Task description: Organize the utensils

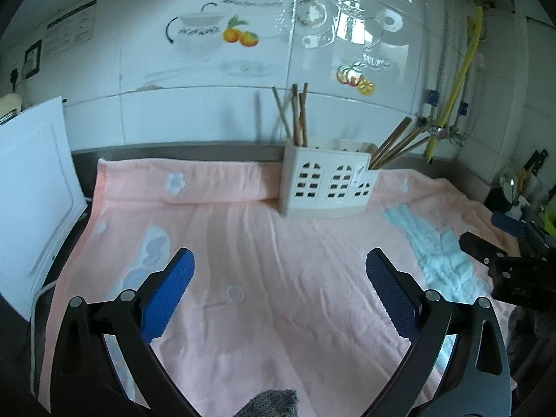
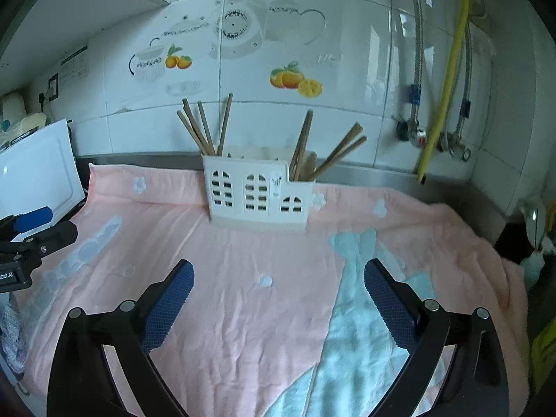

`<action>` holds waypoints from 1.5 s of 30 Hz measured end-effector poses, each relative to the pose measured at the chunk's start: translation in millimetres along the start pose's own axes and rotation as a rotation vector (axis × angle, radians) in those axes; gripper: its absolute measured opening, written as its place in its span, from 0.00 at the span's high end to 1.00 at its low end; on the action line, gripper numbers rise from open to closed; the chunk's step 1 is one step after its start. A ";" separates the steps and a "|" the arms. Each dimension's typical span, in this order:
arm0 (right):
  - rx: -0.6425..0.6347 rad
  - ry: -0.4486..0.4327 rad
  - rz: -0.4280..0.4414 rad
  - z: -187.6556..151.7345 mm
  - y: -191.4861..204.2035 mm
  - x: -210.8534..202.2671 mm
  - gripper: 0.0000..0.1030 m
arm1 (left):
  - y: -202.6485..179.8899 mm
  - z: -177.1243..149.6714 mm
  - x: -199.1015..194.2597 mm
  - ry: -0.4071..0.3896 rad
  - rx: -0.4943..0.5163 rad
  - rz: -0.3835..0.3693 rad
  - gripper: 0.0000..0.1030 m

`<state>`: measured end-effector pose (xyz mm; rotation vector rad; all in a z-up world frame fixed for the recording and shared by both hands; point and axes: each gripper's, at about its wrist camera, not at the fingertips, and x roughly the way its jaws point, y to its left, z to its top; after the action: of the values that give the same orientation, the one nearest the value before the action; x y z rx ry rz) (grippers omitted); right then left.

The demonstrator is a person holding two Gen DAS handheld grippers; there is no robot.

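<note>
White-tiled kitchen wall [image 2: 347, 69], printed with oranges and crockery; a steel-edged table below it, covered by a pink towel [image 1: 264, 243].

Left tongs [image 1: 279, 295]: blue-padded jaws spread wide, nothing held, hovering over bare towel.

Right tongs [image 2: 278, 295]: likewise spread wide and empty, above the towel's pale blue patch. Each pair is glimpsed at the edge of the other's view, well apart.

Utensil caddy [image 2: 259, 194]: white plastic, window-shaped cut-outs, standing upright at the towel's far edge near the wall, ahead of both tongs.

Chopsticks, left compartment [image 2: 205, 128]: several wooden sticks, fanned out and leaning.

Chopsticks, right compartment [image 2: 333, 153]: several more, slanted strongly to the right. What lies in the middle compartment cannot be made out.

White cutting board [image 1: 31, 194]: propped at the left, off the towel.

Yellow hose [image 2: 444, 80]: hung against the wall at right.

No loose utensil is seen on the towel, so sorting is judged near done or between items.

Handling note: any further stick is best gripped near mid-length, held upright, and lowered tip-first into one compartment, clear of the leaning sticks so the light caddy is not tipped.
</note>
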<state>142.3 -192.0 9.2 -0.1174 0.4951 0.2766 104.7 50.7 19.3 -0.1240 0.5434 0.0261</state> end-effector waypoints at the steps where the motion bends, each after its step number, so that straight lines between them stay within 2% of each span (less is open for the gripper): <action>1: 0.010 0.004 0.001 -4.0 -0.4 -0.2 0.08 | 0.5 -1.3 -0.3 0.001 0.001 0.006 0.05; 10: 0.072 0.009 0.010 -20.3 -6.4 -6.1 0.08 | -0.1 -15.7 -7.0 0.011 0.011 0.030 0.05; 24: 0.075 -0.013 0.007 -33.1 -12.5 -20.2 0.08 | -1.3 -32.0 -24.6 0.002 0.021 0.063 0.05; 34: 0.088 0.006 -0.020 -44.2 -25.5 -16.1 0.08 | -5.2 -42.3 -36.4 0.003 0.043 0.089 0.05; 39: 0.121 0.008 -0.014 -44.7 -30.8 -14.5 0.08 | -7.2 -43.2 -36.1 0.003 0.049 0.078 0.05; 45: 0.087 0.003 -0.020 -45.3 -26.1 -21.0 0.08 | -12.2 -43.9 -33.0 -0.004 0.047 0.052 0.05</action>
<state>111.6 -229.9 -19.1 -0.0379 0.5078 0.2349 54.6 33.3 0.5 -0.0639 0.5432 0.0640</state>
